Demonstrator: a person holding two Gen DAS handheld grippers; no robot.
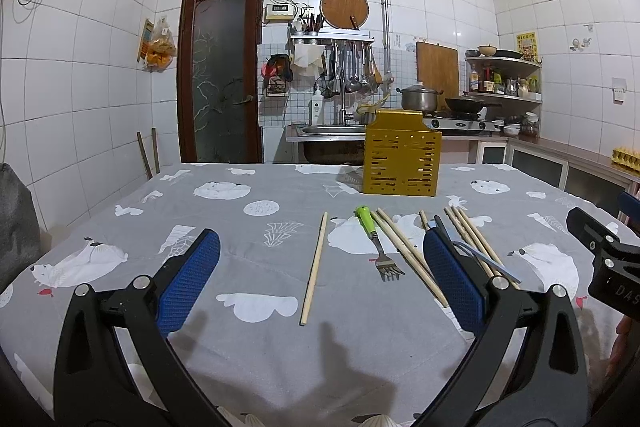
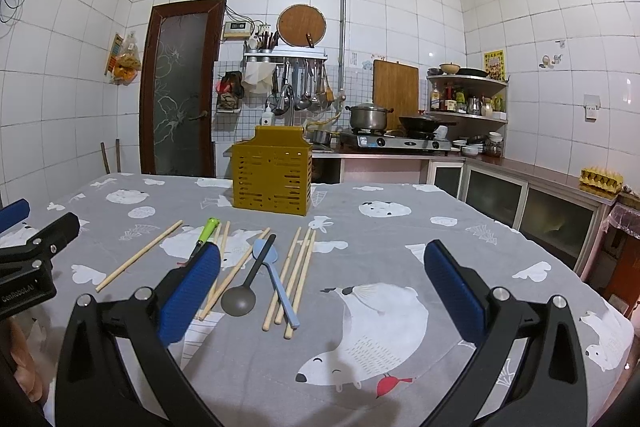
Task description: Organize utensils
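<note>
A yellow slotted utensil holder [image 1: 402, 163] [image 2: 273, 180] stands upright at the far side of the table. In front of it lie a green-handled fork [image 1: 376, 241] [image 2: 208, 231], a dark spoon [image 2: 246, 285], a light blue utensil [image 2: 276, 277] and several wooden chopsticks [image 2: 298, 279]; one chopstick [image 1: 315, 267] [image 2: 138, 255] lies apart on the left. My left gripper [image 1: 320, 275] is open and empty, above the table before the single chopstick and fork. My right gripper [image 2: 322, 287] is open and empty, just right of the utensils.
The table carries a grey cloth [image 1: 256, 347] with polar bear prints. Behind it are a sink counter [image 1: 332, 131], a stove with a pot [image 2: 368, 117] and wok, and low cabinets [image 2: 520, 195] along the right wall. A door [image 1: 220, 75] is at back left.
</note>
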